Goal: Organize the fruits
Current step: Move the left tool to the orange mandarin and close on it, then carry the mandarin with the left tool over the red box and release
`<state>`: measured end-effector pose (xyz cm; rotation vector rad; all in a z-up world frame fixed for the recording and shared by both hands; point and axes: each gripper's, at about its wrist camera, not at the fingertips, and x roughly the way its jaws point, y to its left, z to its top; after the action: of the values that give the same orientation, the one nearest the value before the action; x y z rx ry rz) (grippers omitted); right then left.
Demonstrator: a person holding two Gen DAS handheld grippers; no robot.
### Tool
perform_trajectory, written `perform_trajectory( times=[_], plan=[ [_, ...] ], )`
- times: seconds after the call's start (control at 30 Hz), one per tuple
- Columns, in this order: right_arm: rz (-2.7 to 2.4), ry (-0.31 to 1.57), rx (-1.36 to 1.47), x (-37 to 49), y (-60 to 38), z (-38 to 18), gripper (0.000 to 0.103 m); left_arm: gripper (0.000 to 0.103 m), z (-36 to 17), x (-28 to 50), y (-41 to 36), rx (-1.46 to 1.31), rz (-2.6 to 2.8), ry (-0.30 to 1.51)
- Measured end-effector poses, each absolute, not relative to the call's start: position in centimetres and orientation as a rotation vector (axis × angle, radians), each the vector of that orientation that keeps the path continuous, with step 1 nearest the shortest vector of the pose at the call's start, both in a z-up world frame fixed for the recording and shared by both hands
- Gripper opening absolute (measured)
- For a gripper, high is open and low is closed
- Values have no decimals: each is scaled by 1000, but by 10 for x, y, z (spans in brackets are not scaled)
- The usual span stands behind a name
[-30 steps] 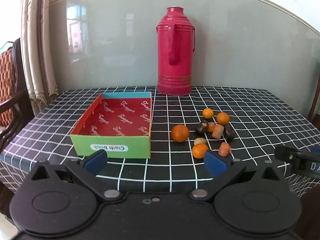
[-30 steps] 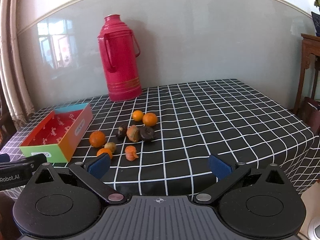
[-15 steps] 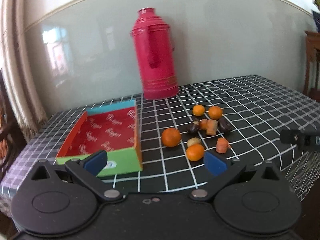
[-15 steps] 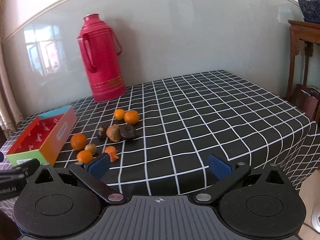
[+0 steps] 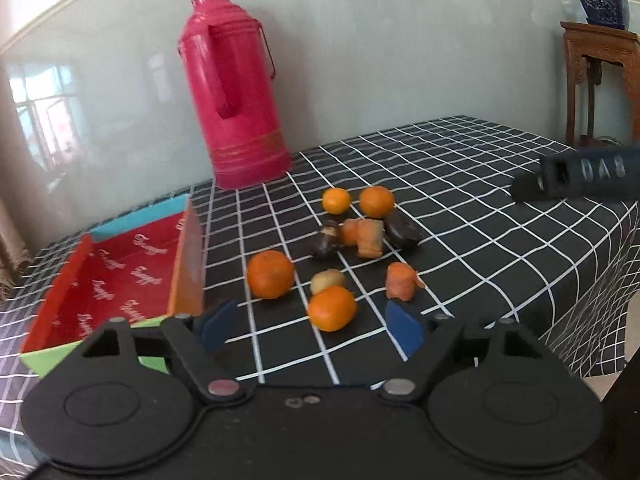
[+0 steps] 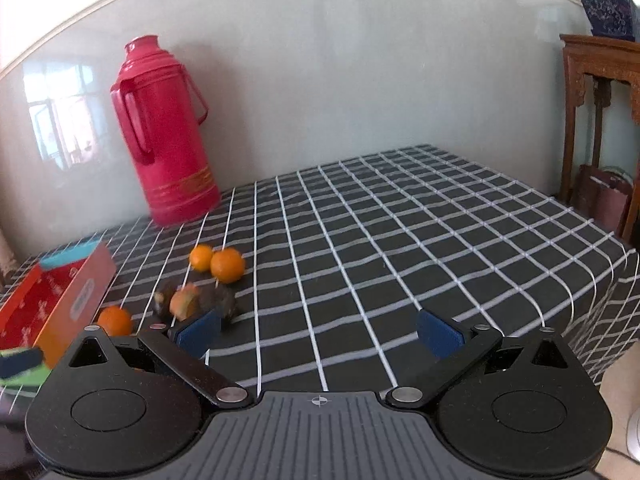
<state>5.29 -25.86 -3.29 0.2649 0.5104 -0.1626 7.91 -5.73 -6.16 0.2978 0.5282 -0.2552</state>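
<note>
Since the earlier frames both grippers had swung toward the fruit, so the pile sat closer and larger in each view, with some motion blur.

From the left wrist view, the left gripper [image 5: 312,326] hung low over the near edge of the table [image 5: 480,216], its blue pads spread wide and holding nothing. A tangerine [image 5: 332,307] lay on the cloth between the pads, touching neither. A larger orange [image 5: 270,274] sat just to its left, and a small yellowish fruit [image 5: 327,281] lay touching the tangerine's far side. A stubby orange chunk [image 5: 401,281] stood to the right, roughly upright. Farther back lay two dark fruits [image 5: 402,233], long axes slanting across the view, flanking a tan-orange piece [image 5: 369,233], with two small oranges [image 5: 376,201] behind. The open box [image 5: 120,276] lay left, its long axis running away from the camera. A red thermos [image 5: 236,88] stood at the back.

From the right wrist view, the right gripper [image 6: 318,334] was also wide open and empty, over bare cloth. The fruit cluster [image 6: 188,302] lay at its left pad, partly hidden behind it, and the box [image 6: 76,292] sat at the far left.
</note>
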Motion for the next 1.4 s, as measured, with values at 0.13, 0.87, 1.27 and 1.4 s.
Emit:
perform_trajectory(
  times=[0.13,0.87,1.27,1.4],
  plan=[
    [-165,488,274,61,-256,-40,103,60,-71,95,-58,270,-279,554],
    [-143,517,242,78,-241,-65,103,25,-70,105,-38,121,-249,435],
    [-55,544,154,88,-203,-71,103,25,-43,131,73,-56,215,449],
    [-23,531,90,89,-187,-75,103,25,-46,140,93,-114,256,515]
  ],
)
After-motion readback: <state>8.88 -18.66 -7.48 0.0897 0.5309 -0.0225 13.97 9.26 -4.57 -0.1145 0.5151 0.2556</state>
